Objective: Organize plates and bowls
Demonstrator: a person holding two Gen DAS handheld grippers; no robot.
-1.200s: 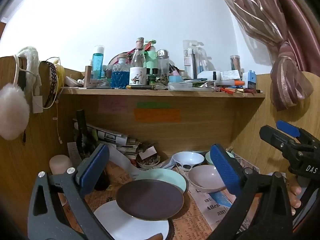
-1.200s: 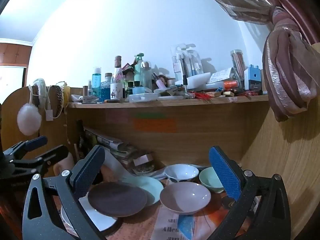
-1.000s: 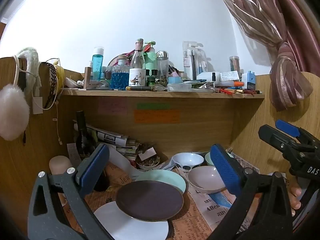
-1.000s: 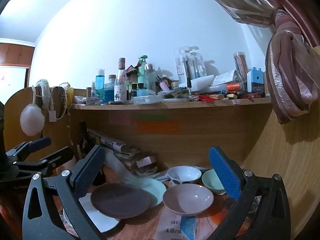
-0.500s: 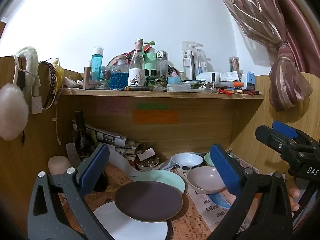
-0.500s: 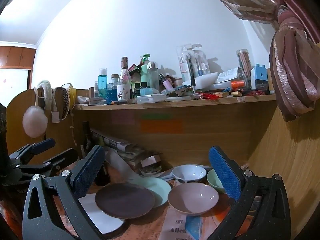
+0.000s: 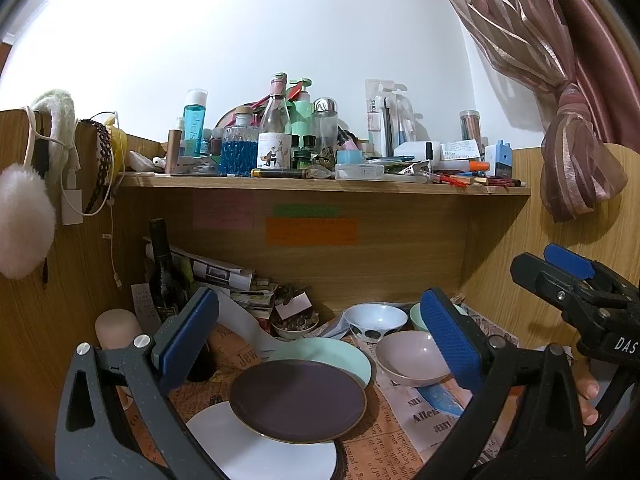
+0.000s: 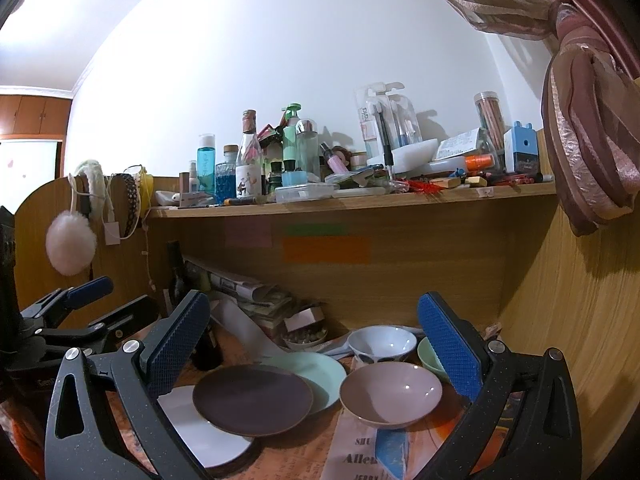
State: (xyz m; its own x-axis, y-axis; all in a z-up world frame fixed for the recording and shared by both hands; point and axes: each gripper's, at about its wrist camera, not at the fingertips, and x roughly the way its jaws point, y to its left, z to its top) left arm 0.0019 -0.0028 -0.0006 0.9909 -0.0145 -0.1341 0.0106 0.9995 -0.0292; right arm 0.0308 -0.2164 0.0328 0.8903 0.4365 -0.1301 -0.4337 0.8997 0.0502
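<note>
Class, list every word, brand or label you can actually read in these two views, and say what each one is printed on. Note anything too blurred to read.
"DAS" on the right gripper body, cut off at the frame edge.
"Alle" and "JERRY" on the newspaper under the dishes.
"Jew" on the newspaper's left part, partly hidden.
"harks" on the toothbrush pack, first letters hidden.
Sticky notes, the bottle label and the blue bottle: writing too blurred to read.

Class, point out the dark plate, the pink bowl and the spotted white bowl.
dark plate (image 7: 298, 400), left wrist view, centre of its face
pink bowl (image 8: 390, 390), right wrist view, inside hollow
spotted white bowl (image 8: 380, 340), right wrist view, inner wall
</note>
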